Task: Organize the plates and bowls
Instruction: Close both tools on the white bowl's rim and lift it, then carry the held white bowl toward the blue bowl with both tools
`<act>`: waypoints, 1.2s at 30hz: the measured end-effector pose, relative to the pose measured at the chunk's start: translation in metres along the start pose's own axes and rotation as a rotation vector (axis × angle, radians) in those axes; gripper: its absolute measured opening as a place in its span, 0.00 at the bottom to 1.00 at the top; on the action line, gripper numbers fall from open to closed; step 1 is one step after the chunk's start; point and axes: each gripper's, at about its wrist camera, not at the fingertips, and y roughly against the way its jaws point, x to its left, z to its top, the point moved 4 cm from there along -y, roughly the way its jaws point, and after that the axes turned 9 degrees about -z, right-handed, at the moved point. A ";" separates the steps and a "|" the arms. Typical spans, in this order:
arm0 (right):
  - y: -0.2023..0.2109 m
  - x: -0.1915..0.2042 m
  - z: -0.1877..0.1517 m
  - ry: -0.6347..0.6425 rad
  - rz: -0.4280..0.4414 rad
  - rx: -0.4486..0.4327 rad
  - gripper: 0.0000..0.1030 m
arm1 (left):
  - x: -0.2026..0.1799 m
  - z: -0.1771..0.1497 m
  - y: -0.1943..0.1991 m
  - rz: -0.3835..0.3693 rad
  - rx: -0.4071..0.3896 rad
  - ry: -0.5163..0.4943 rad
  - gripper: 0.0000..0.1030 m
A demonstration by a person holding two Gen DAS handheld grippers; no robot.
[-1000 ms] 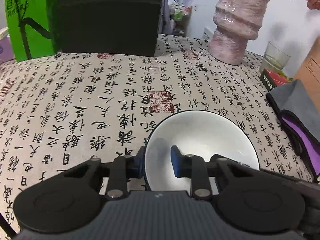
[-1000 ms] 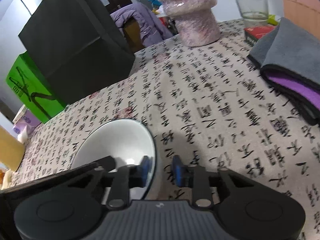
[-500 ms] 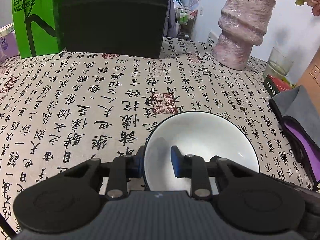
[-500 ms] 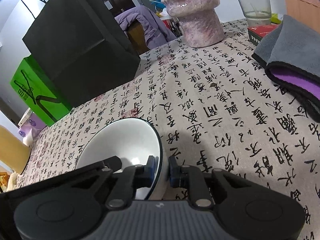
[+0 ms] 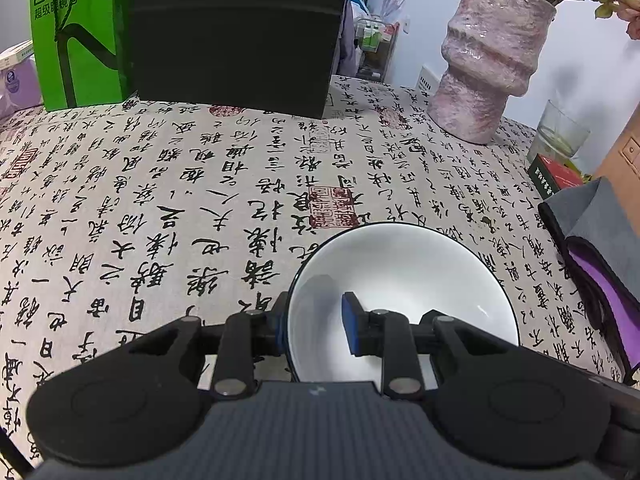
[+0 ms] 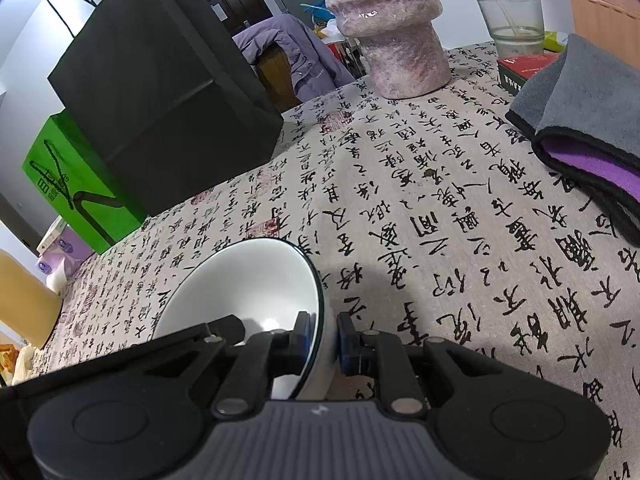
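The white bowl (image 5: 404,280) is sitting on the calligraphy-print tablecloth (image 5: 180,200), and both grippers are working at its rim. The left gripper (image 5: 316,322) is straddling the bowl's near-left edge — one blue pad is sitting inside the basin, the other is outside the wall, and the gap between them is wide, so I cannot tell whether it is pinching the rim or merely bracketing it. The right gripper (image 6: 323,338) is clamping the bowl (image 6: 248,280) at its right edge, its two pads pressing the thin dark-lined rim from inside and outside, and the bowl is appearing tilted in that view. Beyond the bowl, a black paper bag (image 5: 236,32) is standing at the far side of the cloth, with a green bag (image 5: 76,36) just beside it to the left. Far right of the bowl a mottled pink vase (image 5: 488,60) is standing upright, with a drinking glass (image 5: 560,132) near it — and to the bowl's right a folded grey and purple cloth (image 5: 600,248) is lying at the table edge.
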 end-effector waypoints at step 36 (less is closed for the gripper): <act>0.040 0.029 -0.005 0.038 0.078 -0.100 0.15 | 0.008 0.002 0.054 0.040 -0.101 -0.022 0.26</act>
